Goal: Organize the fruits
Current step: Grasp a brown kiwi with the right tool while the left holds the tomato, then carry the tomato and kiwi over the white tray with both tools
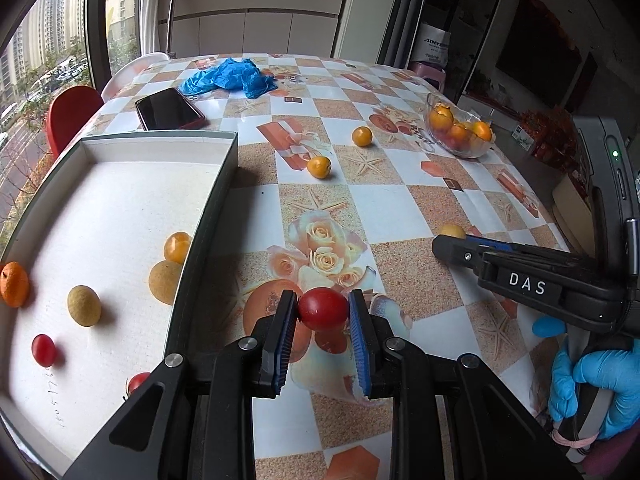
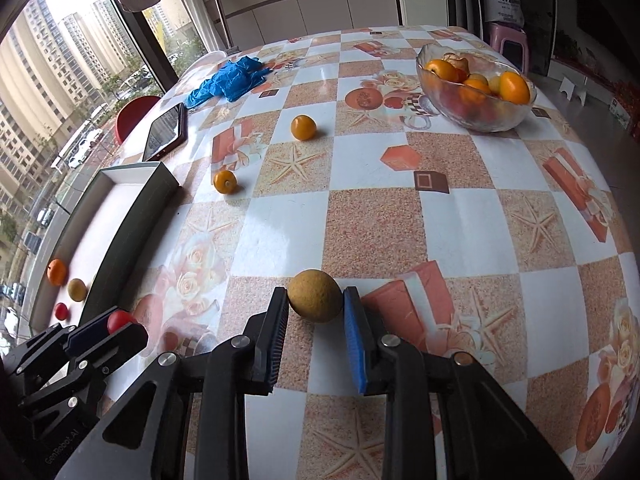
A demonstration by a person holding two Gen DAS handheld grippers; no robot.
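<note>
My left gripper (image 1: 323, 310) is shut on a red cherry tomato (image 1: 323, 308), just right of the white box (image 1: 120, 208); it also shows in the right wrist view (image 2: 120, 320). The box holds several fruits: an orange one (image 1: 14, 284), tan ones (image 1: 84, 306), red tomatoes (image 1: 43, 350). My right gripper (image 2: 316, 300) is shut on a tan round fruit (image 2: 315, 295) resting on the table. Two orange fruits (image 2: 303, 128) (image 2: 224, 182) lie loose on the table. A glass bowl (image 2: 476, 116) holds more fruit.
A dark phone (image 1: 168, 109) and a crumpled blue glove (image 1: 230, 77) lie at the far side of the patterned tablecloth (image 2: 376, 216). A red chair (image 1: 72, 112) stands by the window. The table edge runs on the right.
</note>
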